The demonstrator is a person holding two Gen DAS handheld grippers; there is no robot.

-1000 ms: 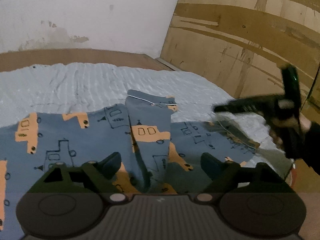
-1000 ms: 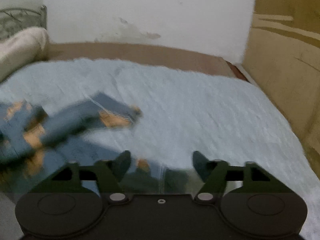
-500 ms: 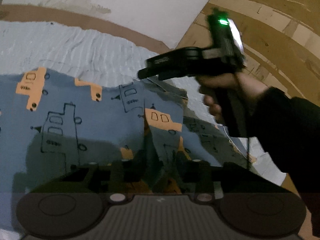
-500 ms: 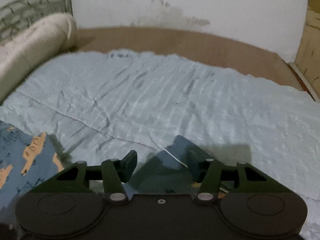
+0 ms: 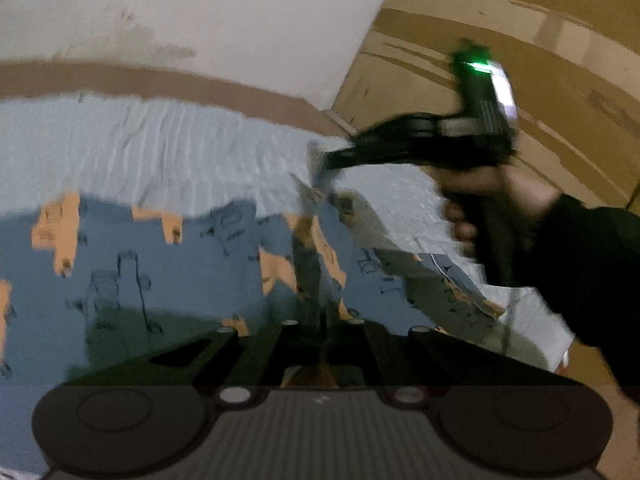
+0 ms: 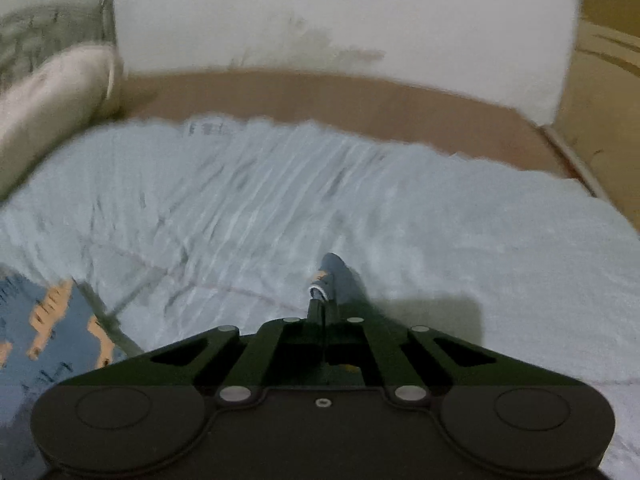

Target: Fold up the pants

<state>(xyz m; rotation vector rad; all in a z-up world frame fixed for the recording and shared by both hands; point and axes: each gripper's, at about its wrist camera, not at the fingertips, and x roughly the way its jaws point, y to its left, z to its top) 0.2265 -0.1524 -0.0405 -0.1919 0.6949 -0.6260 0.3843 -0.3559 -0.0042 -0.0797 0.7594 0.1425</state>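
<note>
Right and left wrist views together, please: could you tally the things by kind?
Grippers: 2, the left gripper and the right gripper
Pants: 1, the blue pants
Bedsheets: 1, the pale bedsheet
Pillows: 1, the cream pillow
Total: 5

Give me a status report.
Left gripper shut on pants. Right gripper shut on pants, lifting an edge. Nothing in the way on bed.

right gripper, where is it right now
In the left wrist view the right gripper is up at the right, raised over the light blue bedsheet near the bed's far edge, shut on a corner of the pants.
</note>
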